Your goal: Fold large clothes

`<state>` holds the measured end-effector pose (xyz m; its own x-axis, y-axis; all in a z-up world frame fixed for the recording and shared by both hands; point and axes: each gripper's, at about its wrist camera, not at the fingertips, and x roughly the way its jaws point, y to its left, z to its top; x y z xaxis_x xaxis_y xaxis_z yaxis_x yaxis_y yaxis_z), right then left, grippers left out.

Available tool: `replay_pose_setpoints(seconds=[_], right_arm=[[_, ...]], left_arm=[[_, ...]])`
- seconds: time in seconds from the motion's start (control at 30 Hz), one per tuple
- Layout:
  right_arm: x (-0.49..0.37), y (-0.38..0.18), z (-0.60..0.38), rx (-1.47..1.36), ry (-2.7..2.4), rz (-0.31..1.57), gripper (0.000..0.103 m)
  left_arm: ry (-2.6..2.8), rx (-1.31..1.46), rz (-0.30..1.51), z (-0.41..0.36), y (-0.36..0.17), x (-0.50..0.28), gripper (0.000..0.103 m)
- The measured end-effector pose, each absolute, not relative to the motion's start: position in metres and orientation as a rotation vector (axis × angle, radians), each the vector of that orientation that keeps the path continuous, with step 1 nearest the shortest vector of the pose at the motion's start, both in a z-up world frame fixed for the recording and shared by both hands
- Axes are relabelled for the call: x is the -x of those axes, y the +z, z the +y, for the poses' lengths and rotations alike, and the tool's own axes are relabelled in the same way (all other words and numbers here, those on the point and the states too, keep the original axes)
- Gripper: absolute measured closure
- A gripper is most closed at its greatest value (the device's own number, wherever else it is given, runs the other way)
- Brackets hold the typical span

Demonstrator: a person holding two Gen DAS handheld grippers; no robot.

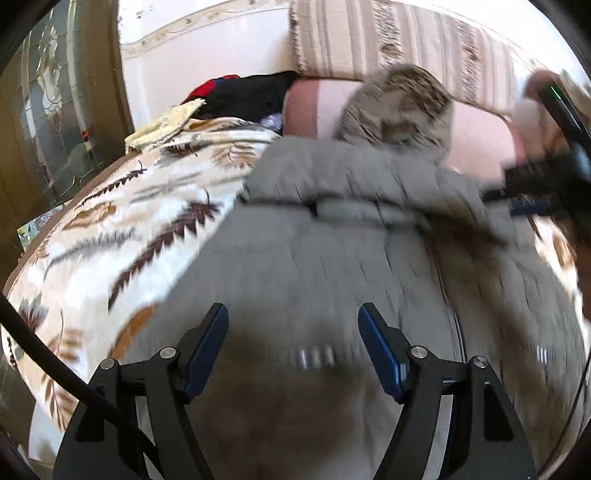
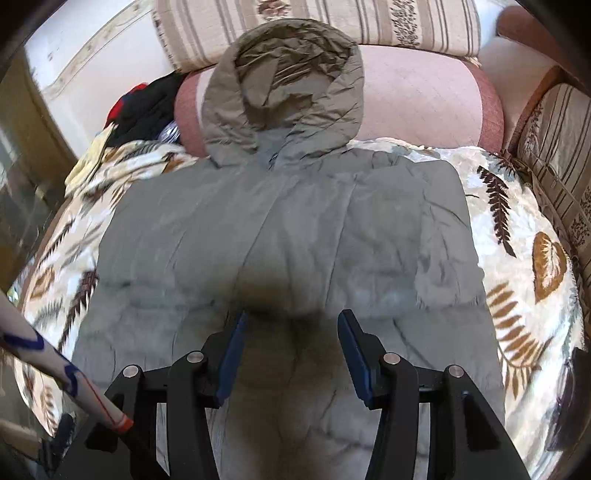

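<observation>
A grey padded hooded jacket (image 2: 288,236) lies flat on a leaf-patterned blanket (image 2: 517,266), with its hood (image 2: 284,85) up against a pink bolster (image 2: 424,96). It also shows, blurred, in the left wrist view (image 1: 332,266). My left gripper (image 1: 293,317) is open and empty just above the jacket's lower body. My right gripper (image 2: 291,321) is open and empty above the jacket's middle. In the left wrist view the right gripper (image 1: 498,197) shows at the far right by the jacket's shoulder, blurred.
A striped cushion (image 2: 332,18) lines the back, another striped cushion (image 2: 561,155) stands at the right. Dark and red clothes (image 2: 144,107) are piled at the back left. A glazed wooden door (image 1: 55,110) stands at the left.
</observation>
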<state>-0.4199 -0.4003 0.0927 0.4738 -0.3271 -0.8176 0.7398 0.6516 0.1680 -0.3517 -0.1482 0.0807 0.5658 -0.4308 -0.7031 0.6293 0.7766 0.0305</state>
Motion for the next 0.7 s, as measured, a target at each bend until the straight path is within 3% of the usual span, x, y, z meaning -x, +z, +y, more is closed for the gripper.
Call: replay_pose_setpoints(seconds=[0.27,0.47,0.53,0.7], right_arm=[[0.388,0.067,-0.436,-0.588,-0.722,0.882,0.048],[0.384,0.028,-0.441,-0.572,-0.687,0.922,0.046],[0.386,0.028,-0.444,-0.586,-0.656,0.932,0.045],[0.385,0.084,-0.453,-0.527,-0.608,0.923,0.046]], left_arm=[[-0.584,-0.225,0.820,-0.239,0.084,0.264,0.031],[-0.626,-0.286,0.961,-0.278,0.037,0.230,0.030],[-0.624,-0.280,0.945,-0.278,0.036,0.228,0.024],[-0.627,-0.286,0.909,-0.276,0.041,0.234,0.024]])
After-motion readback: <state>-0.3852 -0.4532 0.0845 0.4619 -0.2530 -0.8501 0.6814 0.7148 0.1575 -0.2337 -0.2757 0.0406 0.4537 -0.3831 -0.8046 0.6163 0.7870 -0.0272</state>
